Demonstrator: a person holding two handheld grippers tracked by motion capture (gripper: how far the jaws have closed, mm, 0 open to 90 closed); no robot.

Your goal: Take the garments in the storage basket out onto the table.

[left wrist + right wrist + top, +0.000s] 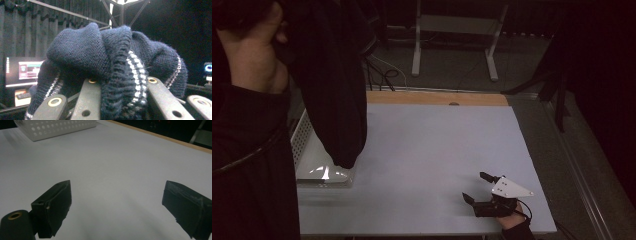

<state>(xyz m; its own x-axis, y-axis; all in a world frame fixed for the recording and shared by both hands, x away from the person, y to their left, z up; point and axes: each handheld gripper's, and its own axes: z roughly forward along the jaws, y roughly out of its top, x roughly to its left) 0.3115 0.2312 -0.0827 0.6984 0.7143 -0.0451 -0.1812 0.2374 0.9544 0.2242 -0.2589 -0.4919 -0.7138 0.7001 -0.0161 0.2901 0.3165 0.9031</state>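
The person's left hand (249, 52) is raised high at the near-left, and a dark navy knitted garment (334, 85) hangs from it in a long drape, its lower end dangling just above the white perforated plastic basket (314, 150) at the left edge of the pale grey-white surface (427, 150). Whether the cloth touches the basket I cannot tell. In the left gripper view, the left claw (120, 87) is clamped on a bunched fold of that garment (100, 55): ribbed navy wool with thin white stripes along its hem bulges up between and over the two jaws.

The right claw (476, 187) rests low at the near-right part of the surface, held in the person's right hand (511, 216), with its grey three-cornered plate (511, 189) on top. Its jaws stand wide apart with nothing between them; the right gripper view looks along them across bare surface towards the basket (55, 128) at the far corner.

A wooden strip (437, 98) edges the far side of the surface, and beyond it a white metal stand (457, 30) sits on the dim floor with cables nearby.
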